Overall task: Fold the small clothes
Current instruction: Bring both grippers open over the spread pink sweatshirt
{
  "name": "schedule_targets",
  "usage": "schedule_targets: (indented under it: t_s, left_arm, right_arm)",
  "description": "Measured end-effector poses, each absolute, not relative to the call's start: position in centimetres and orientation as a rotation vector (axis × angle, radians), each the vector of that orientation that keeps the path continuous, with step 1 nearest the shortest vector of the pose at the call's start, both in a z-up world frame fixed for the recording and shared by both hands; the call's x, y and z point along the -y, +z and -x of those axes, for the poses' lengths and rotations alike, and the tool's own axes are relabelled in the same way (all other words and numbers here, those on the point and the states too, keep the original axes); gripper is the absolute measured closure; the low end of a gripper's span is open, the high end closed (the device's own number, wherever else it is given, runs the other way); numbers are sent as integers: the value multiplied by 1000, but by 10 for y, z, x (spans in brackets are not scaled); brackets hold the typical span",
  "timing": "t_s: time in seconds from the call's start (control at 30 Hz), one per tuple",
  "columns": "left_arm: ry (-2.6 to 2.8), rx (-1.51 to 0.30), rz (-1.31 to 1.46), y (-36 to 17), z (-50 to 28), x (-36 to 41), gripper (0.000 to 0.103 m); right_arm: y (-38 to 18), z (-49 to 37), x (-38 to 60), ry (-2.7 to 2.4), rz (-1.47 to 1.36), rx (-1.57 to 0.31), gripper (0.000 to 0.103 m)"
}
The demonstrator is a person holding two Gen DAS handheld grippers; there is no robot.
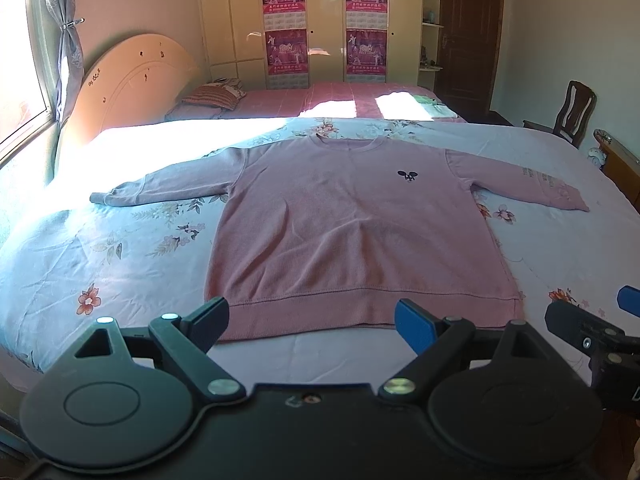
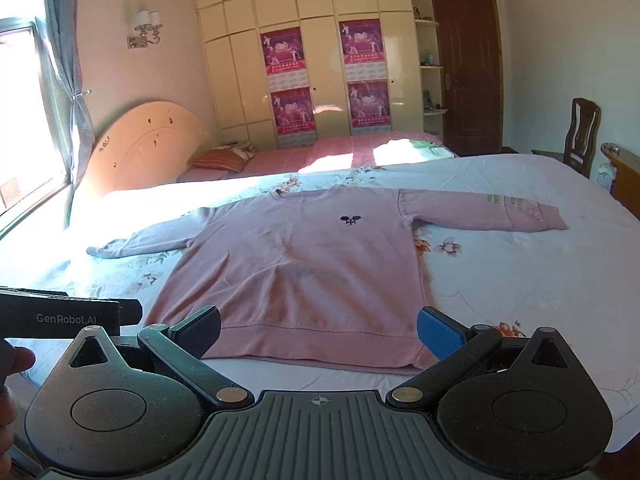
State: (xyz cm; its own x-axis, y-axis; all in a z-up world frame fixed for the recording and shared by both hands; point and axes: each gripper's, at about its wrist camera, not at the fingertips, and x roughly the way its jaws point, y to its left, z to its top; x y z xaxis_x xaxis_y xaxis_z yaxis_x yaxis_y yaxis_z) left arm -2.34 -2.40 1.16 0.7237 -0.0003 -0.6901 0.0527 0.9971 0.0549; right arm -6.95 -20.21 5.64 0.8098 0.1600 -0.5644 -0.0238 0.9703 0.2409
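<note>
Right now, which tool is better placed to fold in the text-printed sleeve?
Right tool: judging by both views, it sits nearer that sleeve of the pink knit sweatshirt. Left tool fronts the hem's other side.

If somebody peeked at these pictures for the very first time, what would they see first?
Probably the big pink sweater, lying flat in the middle of the flowery bedspread with both sleeves stretched out sideways. Next come the two open hand-held grippers near its bottom hem: the left hand-held gripper and the right hand-held gripper. Far back, bright pink posters hang on the wardrobe doors.
</note>
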Motion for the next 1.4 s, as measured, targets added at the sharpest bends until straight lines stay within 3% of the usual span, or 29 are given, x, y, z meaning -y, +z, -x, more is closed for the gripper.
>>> schedule_targets:
  t_s: [1.4]
  left_arm:
    - [-39,-764,-81,8,22,19,13]
  right_arm:
    - [49,62,203,83,-224,-638,0]
